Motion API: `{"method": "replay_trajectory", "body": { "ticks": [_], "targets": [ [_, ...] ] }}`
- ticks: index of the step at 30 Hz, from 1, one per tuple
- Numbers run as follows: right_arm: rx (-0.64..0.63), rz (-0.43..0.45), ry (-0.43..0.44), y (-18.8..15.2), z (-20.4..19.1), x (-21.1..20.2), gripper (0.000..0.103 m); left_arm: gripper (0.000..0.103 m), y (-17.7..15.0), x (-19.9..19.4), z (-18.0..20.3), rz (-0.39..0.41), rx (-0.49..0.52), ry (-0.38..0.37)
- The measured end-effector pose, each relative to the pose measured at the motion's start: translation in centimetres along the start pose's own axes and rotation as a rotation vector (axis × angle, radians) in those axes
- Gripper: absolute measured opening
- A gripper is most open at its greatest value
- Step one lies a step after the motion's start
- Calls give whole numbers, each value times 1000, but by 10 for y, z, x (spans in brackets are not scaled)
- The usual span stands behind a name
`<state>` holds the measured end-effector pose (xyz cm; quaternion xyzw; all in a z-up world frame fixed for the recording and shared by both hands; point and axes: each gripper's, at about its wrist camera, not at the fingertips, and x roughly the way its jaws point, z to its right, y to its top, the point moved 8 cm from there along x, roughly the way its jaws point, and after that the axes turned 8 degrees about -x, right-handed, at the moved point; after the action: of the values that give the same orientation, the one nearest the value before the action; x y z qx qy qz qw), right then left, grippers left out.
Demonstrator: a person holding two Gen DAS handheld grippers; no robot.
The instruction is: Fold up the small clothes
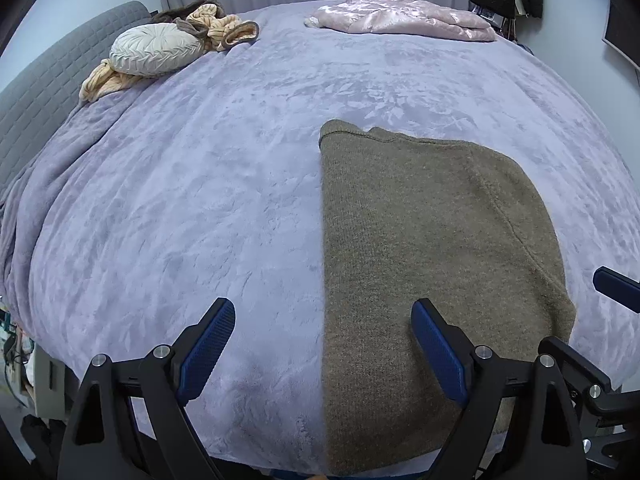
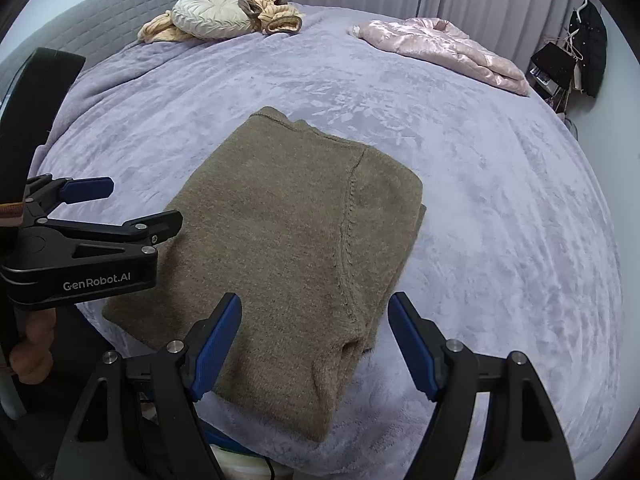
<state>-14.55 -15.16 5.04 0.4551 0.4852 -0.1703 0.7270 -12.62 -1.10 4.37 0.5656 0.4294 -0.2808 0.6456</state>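
Note:
An olive-brown knit sweater (image 1: 420, 240) lies folded into a long flat shape on the lilac bed cover (image 1: 200, 184); it also shows in the right wrist view (image 2: 288, 248). My left gripper (image 1: 322, 312) is open and empty, hovering over the sweater's near left edge. My right gripper (image 2: 316, 308) is open and empty, just above the sweater's near right corner. The left gripper (image 2: 120, 208) appears at the left of the right wrist view, and a blue fingertip of the right gripper (image 1: 616, 288) shows at the right edge of the left wrist view.
A round cream cushion (image 1: 154, 50) and a crumpled peach garment (image 1: 224, 26) lie at the far left by the grey headboard (image 1: 36, 96). A shiny pink jacket (image 1: 404, 14) lies at the far right. Curtains hang behind the bed. Dark clothes and bags (image 2: 576, 52) hang at right.

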Motion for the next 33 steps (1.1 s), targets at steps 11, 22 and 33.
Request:
{"method": "replay_trajectory", "body": {
  "ticks": [11,22,33],
  "targets": [
    [-26,-11,-10,7,7,6,79,91,0,4,6,-22,-3,-21],
    [-27,-23,-19,7,10,10,79,91,2,0,3,-6,-47,-39],
    [-53,-35,-27,5,2,10,79,90,-5,4,1,-38,-41,-31]
  ]
}}
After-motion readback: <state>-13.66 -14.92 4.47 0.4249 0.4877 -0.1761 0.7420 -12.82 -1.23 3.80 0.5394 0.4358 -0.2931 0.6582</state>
